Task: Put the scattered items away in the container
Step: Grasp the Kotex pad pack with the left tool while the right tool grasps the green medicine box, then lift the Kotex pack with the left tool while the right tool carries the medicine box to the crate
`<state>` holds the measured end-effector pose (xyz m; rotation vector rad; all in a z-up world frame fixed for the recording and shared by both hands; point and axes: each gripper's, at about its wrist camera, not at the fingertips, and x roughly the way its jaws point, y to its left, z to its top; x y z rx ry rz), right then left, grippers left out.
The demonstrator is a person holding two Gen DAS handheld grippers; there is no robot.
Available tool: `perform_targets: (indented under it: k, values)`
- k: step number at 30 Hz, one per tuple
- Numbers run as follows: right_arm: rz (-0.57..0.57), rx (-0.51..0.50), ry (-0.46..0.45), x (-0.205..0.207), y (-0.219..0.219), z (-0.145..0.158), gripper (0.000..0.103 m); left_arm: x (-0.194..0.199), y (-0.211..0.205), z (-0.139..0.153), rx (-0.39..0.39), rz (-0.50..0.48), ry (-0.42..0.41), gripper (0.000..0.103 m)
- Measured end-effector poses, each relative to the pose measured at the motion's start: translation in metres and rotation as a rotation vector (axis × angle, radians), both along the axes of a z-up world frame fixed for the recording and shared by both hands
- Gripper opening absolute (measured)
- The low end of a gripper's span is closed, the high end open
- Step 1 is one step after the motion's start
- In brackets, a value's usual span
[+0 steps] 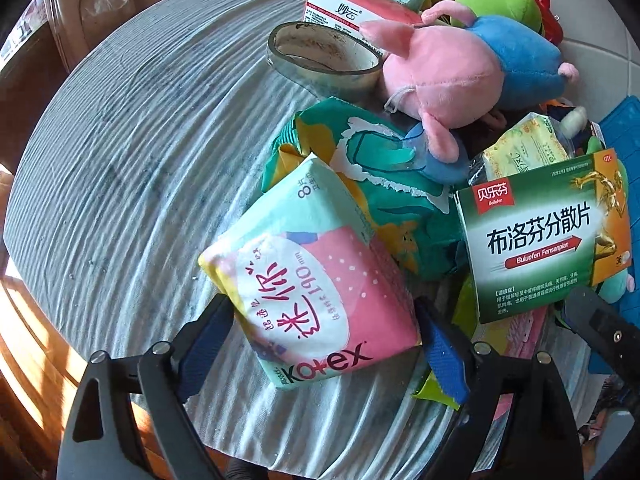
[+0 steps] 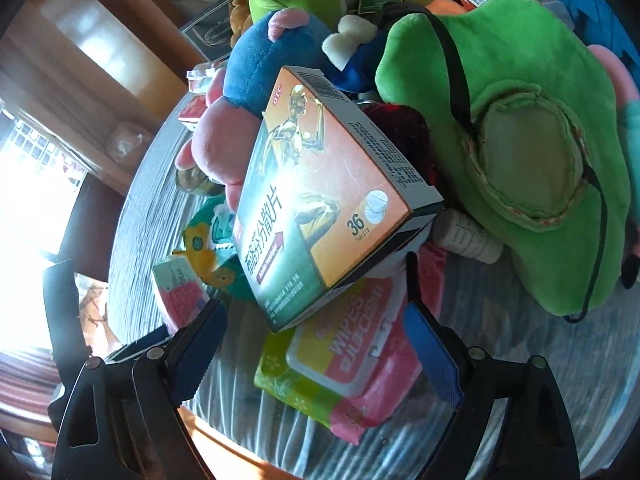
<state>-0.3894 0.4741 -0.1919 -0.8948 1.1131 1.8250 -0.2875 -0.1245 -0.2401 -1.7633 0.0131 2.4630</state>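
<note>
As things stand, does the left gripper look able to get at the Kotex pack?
Probably yes. The left gripper is open with its blue pads on either side of the Kotex pack, which lies on top of the striped cloth with nothing over it.

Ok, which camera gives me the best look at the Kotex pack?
The left wrist view: the Kotex pack lies whole and face up between the open left gripper fingers. The right wrist view shows only a small pink and teal corner at its left, behind the ibuprofen box.

Sunlit wooden floor [image 1: 24, 344] and bright window [image 2: 20, 208].
</note>
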Motion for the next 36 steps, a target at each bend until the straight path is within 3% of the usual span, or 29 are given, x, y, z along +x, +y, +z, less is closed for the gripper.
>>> perform_targets:
  k: [1,3,4,6,7,8,10,13,21,24,30,36]
  values:
    - [0.004,-0.006,0.007,-0.002,0.001,-0.003,0.068,0.001,-0.001,-0.004,0.001,0.005,-0.016,0.091]
    - [0.017,-0.029,0.032,-0.005,0.002,-0.009,0.061,-0.002,-0.001,-0.015,0.002,0.019,-0.05,0.089]
    - [0.02,-0.038,0.043,-0.007,0.003,-0.013,0.06,-0.002,0.002,-0.012,-0.022,0.013,-0.01,0.082]
    - [0.026,-0.039,0.057,-0.011,0.007,-0.018,0.056,-0.001,0.011,-0.005,-0.081,-0.034,0.046,0.08]
    - [0.032,-0.042,0.064,-0.014,0.01,-0.02,0.051,0.001,0.014,0.0,-0.11,-0.06,0.081,0.079]
    - [0.042,-0.046,0.074,-0.015,0.012,-0.019,0.038,0.004,0.017,0.007,-0.138,-0.083,0.121,0.079]
    - [0.069,-0.029,0.073,-0.02,0.009,-0.013,0.033,0.011,0.023,0.025,-0.193,-0.122,0.2,0.078]
    - [0.129,0.036,0.056,-0.031,-0.001,0.004,0.025,0.016,0.031,0.049,-0.208,-0.155,0.269,0.078]
    - [0.179,0.066,0.004,-0.068,0.005,0.006,0.025,0.021,0.035,0.059,-0.197,-0.161,0.307,0.078]
    - [0.165,0.087,-0.018,-0.071,0.001,0.012,0.021,0.014,0.019,0.06,-0.189,-0.161,0.318,0.078]
    - [0.199,0.18,-0.061,-0.068,-0.022,0.045,0.019,0.021,0.02,0.086,-0.162,-0.185,0.379,0.078]
    - [0.197,0.306,-0.079,-0.058,-0.047,0.1,0.019,0.038,0.032,0.122,-0.127,-0.242,0.466,0.078]
